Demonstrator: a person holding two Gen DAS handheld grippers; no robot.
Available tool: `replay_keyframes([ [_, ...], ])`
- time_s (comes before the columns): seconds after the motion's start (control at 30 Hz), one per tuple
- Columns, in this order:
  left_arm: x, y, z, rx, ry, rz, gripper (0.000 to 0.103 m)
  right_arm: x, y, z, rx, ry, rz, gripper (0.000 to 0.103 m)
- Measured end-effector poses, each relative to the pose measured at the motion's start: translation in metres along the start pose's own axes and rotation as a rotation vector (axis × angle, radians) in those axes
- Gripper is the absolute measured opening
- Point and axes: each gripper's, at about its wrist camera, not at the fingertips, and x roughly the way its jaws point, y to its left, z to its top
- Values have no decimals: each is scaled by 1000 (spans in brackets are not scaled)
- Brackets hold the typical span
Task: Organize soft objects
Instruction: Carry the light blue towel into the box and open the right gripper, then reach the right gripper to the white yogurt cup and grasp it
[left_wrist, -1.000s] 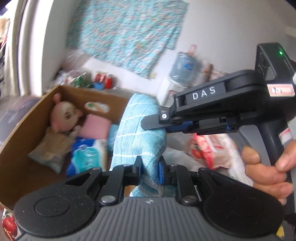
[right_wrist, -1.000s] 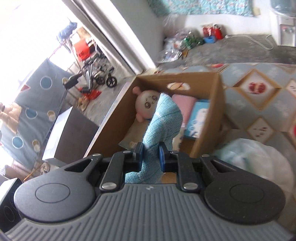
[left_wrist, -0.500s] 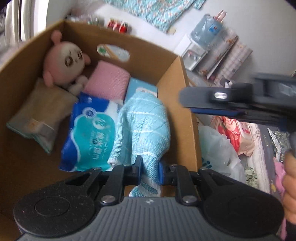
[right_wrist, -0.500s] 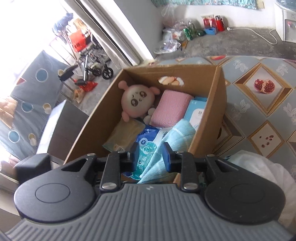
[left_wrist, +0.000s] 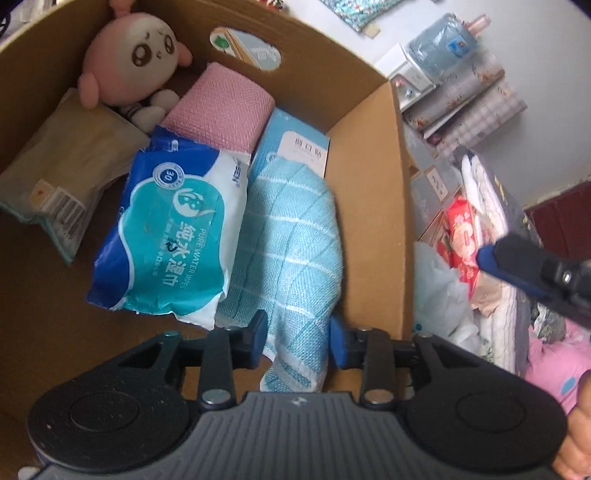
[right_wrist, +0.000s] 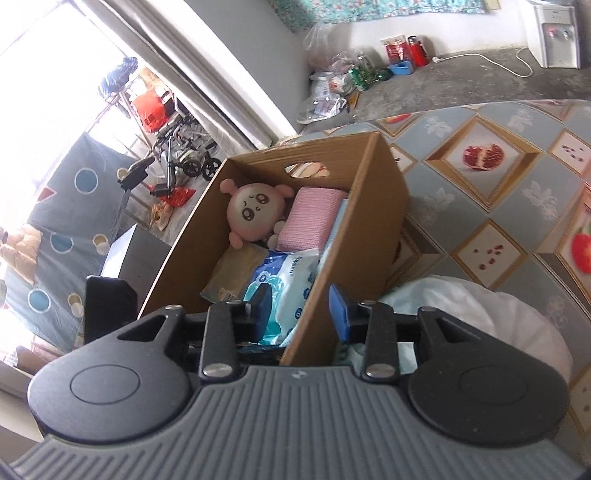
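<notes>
A light blue striped towel (left_wrist: 291, 254) lies in the cardboard box (left_wrist: 373, 177), against its right wall. My left gripper (left_wrist: 297, 341) is open, its jaws on either side of the towel's near end without pinching it. My right gripper (right_wrist: 301, 312) is open and empty, straddling the box's right wall (right_wrist: 354, 243) from above. The box also holds a pink plush doll (left_wrist: 129, 62), a pink cloth (left_wrist: 225, 110), a wet wipes pack (left_wrist: 173, 236), a tan packet (left_wrist: 62, 173) and a blue box (left_wrist: 295, 144). The towel does not show in the right wrist view.
A white plastic bag (right_wrist: 469, 314) lies right of the box on a tablecloth with fruit pictures (right_wrist: 517, 192). Red packets and folded fabrics (left_wrist: 472, 236) pile up to the right. A water dispenser (right_wrist: 556, 33) and bottles (right_wrist: 399, 48) stand by the far wall.
Both grippers lowered the towel into the box. The right gripper let go first and pulled back to the right wall. The left gripper has now opened around the towel's end.
</notes>
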Motion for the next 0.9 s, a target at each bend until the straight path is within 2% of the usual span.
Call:
replay_keyframes([
  [0.07, -10, -3, -2, -3, -28, 1, 46, -12, -3, -4, 13, -22, 0, 43],
  [0.17, -30, -12, -4, 10, -79, 5, 51, -40, -8, -14, 21, -68, -6, 48],
  [0.3, -69, -27, -20, 50, -192, 13, 62, -87, -13, -33, 23, -149, -39, 58],
  [0.37, -86, -41, -34, 83, -251, 19, 67, -112, -19, -46, 25, -189, -63, 66],
  [0.57, -129, -75, -95, 228, -403, -4, 77, -173, -38, -101, 47, -292, -143, 71],
  [0.7, -134, -96, -139, 307, -437, -46, 78, -197, -52, -148, 82, -331, -198, 71],
  [0.9, -114, -113, -196, 405, -445, -77, 78, -222, -86, -215, 198, -395, -288, 71],
])
